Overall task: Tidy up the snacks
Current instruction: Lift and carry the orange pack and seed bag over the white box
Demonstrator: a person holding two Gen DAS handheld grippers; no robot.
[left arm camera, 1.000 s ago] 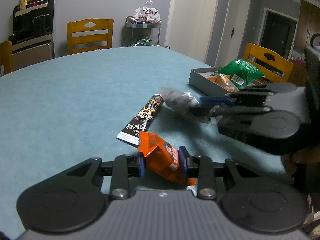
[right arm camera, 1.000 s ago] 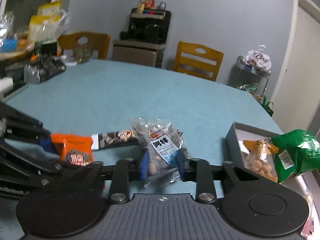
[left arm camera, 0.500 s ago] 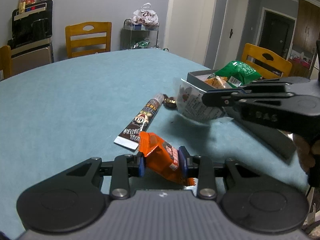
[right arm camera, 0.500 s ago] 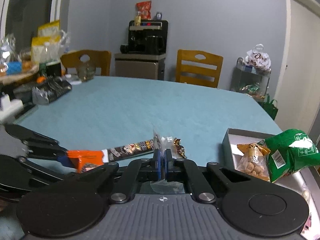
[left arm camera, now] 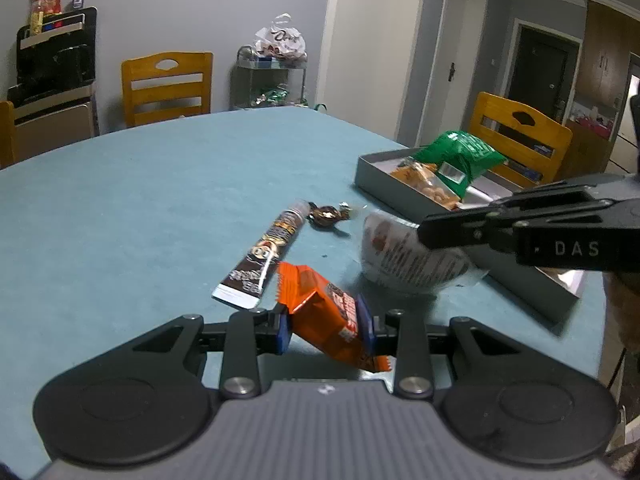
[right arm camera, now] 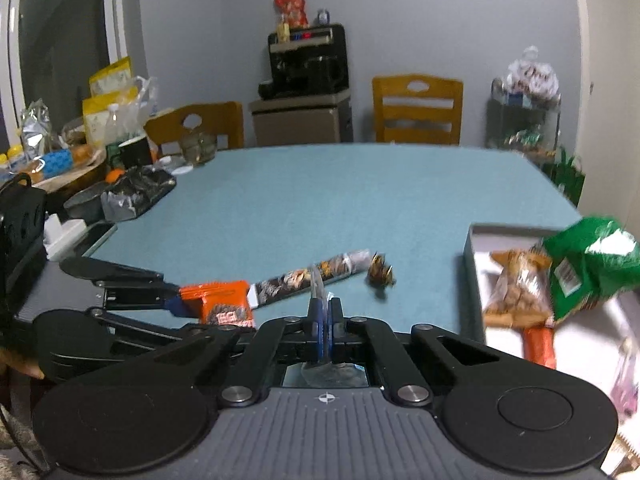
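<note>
Fingers: left gripper (left arm camera: pixel 325 327) clamps orange packet (left arm camera: pixel 320 312) | right gripper (right arm camera: pixel 325 322) pinches clear bag (left arm camera: pixel 404 256), printed face only in left view

Home dining room. Big blue-covered tabletop (right arm camera: pixel 340 200) ringed by wooden dining chairs (right arm camera: pixel 417 108); coffee machine (right arm camera: pixel 308 60) on a small cabinet against the far grey wall; glass side stand (left arm camera: pixel 270 80) with a candy bag; food packs and bowls (right arm camera: pixel 92 140) crowding the far-left edge; interior doors (left arm camera: pixel 456 68) at right.

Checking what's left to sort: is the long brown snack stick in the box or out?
Out. The brown snack stick lies flat on the table, apart from the grey box.
</note>
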